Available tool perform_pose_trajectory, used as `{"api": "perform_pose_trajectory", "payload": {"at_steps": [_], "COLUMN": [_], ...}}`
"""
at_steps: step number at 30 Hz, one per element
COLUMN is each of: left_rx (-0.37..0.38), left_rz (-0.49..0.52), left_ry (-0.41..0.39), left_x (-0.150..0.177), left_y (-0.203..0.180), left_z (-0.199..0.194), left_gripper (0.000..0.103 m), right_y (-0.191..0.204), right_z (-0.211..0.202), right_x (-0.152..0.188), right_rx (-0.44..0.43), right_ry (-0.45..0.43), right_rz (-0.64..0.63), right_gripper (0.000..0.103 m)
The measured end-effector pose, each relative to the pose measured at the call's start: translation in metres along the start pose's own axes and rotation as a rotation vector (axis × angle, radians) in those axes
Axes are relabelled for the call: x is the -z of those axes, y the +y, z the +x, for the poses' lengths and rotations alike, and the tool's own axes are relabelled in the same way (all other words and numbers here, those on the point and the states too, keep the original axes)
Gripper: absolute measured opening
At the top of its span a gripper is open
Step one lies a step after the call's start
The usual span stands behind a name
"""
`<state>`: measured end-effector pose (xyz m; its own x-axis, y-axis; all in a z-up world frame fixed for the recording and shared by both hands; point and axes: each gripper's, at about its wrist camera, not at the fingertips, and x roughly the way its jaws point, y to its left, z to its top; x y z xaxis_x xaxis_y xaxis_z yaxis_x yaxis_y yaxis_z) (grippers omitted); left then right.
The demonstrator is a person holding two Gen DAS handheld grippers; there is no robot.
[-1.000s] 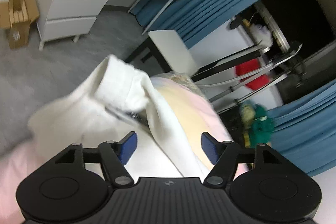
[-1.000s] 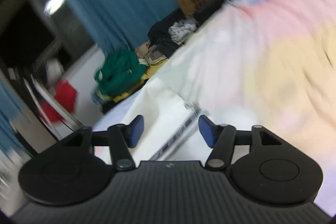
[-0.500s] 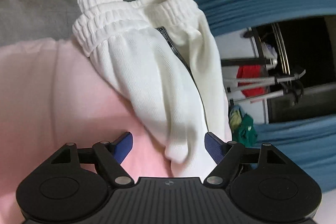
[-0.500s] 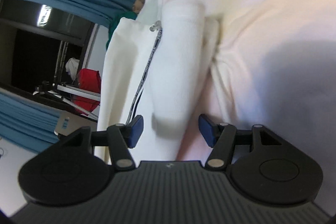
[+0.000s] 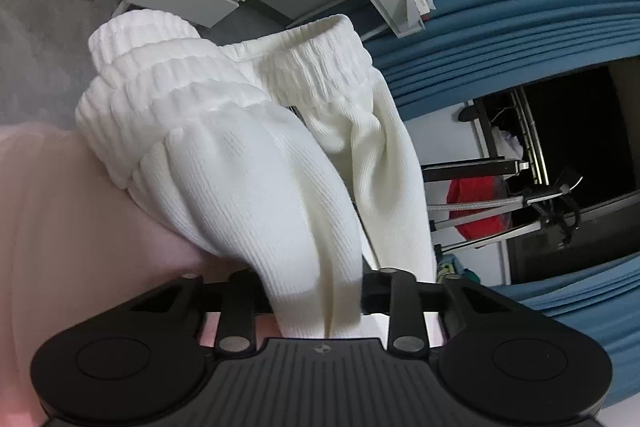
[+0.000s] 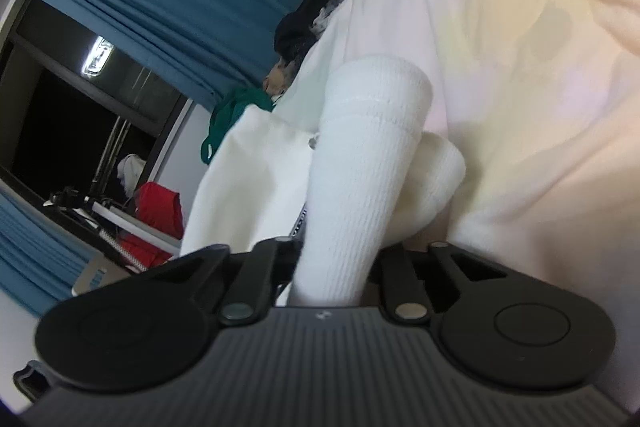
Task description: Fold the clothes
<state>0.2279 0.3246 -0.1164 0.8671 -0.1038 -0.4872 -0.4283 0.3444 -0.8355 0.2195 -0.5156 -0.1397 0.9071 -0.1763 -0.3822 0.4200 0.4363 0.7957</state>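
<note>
White ribbed garment (image 5: pixel 256 187) lay on the pink bedsheet (image 5: pixel 72 227); in the left wrist view the left gripper (image 5: pixel 316 291), spread half a second before, had pinched a fold of it, its elastic cuffs (image 5: pixel 152 75) bunched ahead. In the right wrist view the right gripper (image 6: pixel 332 267), also spread earlier, had clamped another ribbed fold (image 6: pixel 360 167), a dark drawstring (image 6: pixel 301 223) alongside.

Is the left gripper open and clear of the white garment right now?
No, the left gripper is shut on the white garment, whose ribbed fabric is pinched between its two fingers above the pink bedding.
</note>
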Motion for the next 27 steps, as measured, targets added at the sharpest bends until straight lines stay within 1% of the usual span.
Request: {"api": "perform_pose_trajectory", "payload": {"at_steps": [2,4,7,9,10,14,17,20,24,25,27], "left_rx": [0.019,0.047,0.117,0.163,0.169,0.140,0.114,0.087,0.027,0.022,0.018], "left_rz": [0.031,0.053,0.047,0.037,0.032,0.016,0.010,0.024,0.047,0.048,0.053], "left_ry": [-0.003,-0.001,0.021,0.040,0.049,0.085,0.110,0.120,0.133,0.136,0.138], "left_x": [-0.001,-0.002,-0.001,0.000,0.001,0.004,0.006,0.005,0.010,0.010,0.011], "left_y": [-0.008,-0.015,-0.014,-0.009,-0.006,0.004,0.013,0.018,0.026,0.034,0.035], "left_z": [-0.010,-0.024,-0.047,-0.065,-0.072,-0.100,-0.118,-0.136,-0.147,-0.155,-0.159], "left_gripper": [0.021,0.020,0.019,0.019,0.019,0.019,0.019,0.020,0.021,0.022,0.023], "right_y": [0.006,0.007,0.005,-0.003,-0.009,-0.033,-0.045,-0.047,-0.054,-0.055,-0.059], "right_z": [-0.010,-0.026,-0.056,-0.073,-0.081,-0.115,-0.132,-0.146,-0.158,-0.162,-0.168], "right_x": [-0.004,-0.009,-0.015,-0.018,-0.019,-0.022,-0.016,-0.014,-0.013,-0.013,-0.013], "right_rx": [-0.007,-0.021,-0.032,-0.022,-0.016,0.012,0.060,0.104,0.124,0.129,0.138], "right_ry": [-0.016,-0.023,-0.016,-0.003,0.002,0.023,0.046,0.060,0.075,0.079,0.086], "right_rz": [-0.015,0.007,0.055,0.087,0.114,0.214,0.207,0.136,0.144,0.146,0.150], "right_gripper": [0.012,0.012,0.012,0.012,0.012,0.012,0.011,0.011,0.011,0.011,0.011]}}
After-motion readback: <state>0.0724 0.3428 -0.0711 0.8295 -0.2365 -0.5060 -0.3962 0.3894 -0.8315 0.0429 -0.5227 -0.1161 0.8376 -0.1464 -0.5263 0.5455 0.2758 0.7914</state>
